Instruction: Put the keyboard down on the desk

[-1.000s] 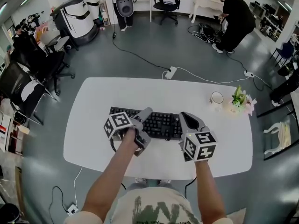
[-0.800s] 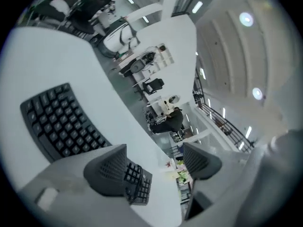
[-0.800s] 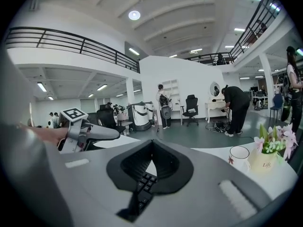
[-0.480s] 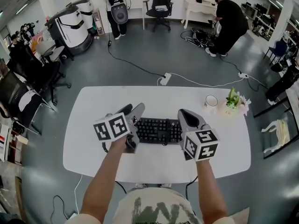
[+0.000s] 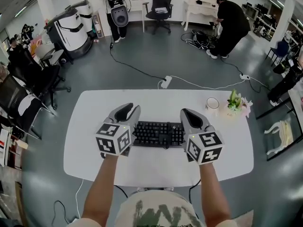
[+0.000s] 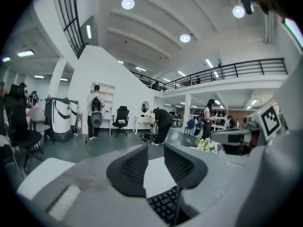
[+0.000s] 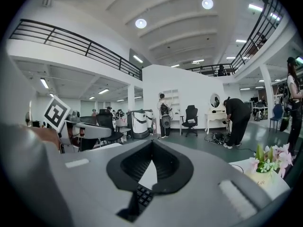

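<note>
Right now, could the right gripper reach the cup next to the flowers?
Probably yes. Only bare desk lies between the right gripper and the cup, though its shut jaws would need opening first.

Cup (image 5: 212,103), flowers (image 5: 239,101) at desk's (image 5: 156,167) right

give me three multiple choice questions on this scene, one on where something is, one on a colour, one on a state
1. Where does the white round cup stand?
A. beside the pink-and-green flowers
B. on a chair
C. on the floor

2. What colour is the rounded table top?
A. black
B. white
C. brown

3. How is the black rectangular keyboard placed?
A. standing on edge
B. hanging off the table
C. lying flat on the table

Answers: 1 A, it stands beside the flowers at the far right; 2 B, its bare surface shows white; 3 C, it lies flat mid-table.
</note>
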The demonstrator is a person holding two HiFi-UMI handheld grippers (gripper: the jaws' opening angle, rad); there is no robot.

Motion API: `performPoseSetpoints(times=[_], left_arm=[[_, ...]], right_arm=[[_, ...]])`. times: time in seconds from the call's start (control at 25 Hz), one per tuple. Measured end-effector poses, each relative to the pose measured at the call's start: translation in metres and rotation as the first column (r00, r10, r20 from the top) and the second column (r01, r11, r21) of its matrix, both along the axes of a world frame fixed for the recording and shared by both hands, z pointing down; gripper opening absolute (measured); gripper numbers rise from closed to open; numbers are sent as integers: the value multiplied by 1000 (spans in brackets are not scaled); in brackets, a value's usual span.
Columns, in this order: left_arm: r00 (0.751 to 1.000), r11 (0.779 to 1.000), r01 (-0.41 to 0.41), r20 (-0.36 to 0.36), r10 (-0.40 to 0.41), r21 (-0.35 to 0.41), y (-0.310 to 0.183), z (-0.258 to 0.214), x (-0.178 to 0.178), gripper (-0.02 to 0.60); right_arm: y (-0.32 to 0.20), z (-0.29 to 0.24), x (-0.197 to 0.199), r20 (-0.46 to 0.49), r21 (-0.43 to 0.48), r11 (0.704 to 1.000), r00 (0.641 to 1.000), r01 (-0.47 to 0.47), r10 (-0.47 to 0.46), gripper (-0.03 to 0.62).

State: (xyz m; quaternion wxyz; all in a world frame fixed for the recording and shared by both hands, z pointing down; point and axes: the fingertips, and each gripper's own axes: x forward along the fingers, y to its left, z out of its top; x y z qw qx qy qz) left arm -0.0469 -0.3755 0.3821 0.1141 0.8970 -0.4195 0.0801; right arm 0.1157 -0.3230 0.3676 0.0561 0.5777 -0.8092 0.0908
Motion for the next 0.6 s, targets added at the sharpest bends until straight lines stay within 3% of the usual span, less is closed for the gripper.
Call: performPoseSetpoints(times=[0.12, 0.32, 0.6], left_arm=[[999, 999, 8, 45, -10, 40, 2, -2, -3, 104], [997, 998, 4, 71, -9, 61, 5, 0, -2, 13], [998, 998, 15, 65, -20, 65, 9, 3, -1, 3]], right_arm=[[2, -3, -1, 0, 15, 1000, 1000, -5, 5, -2], [3, -5, 2, -32, 42, 999, 999, -19, 20, -2], [5, -5, 3, -45, 48, 999, 999, -8, 10, -2]])
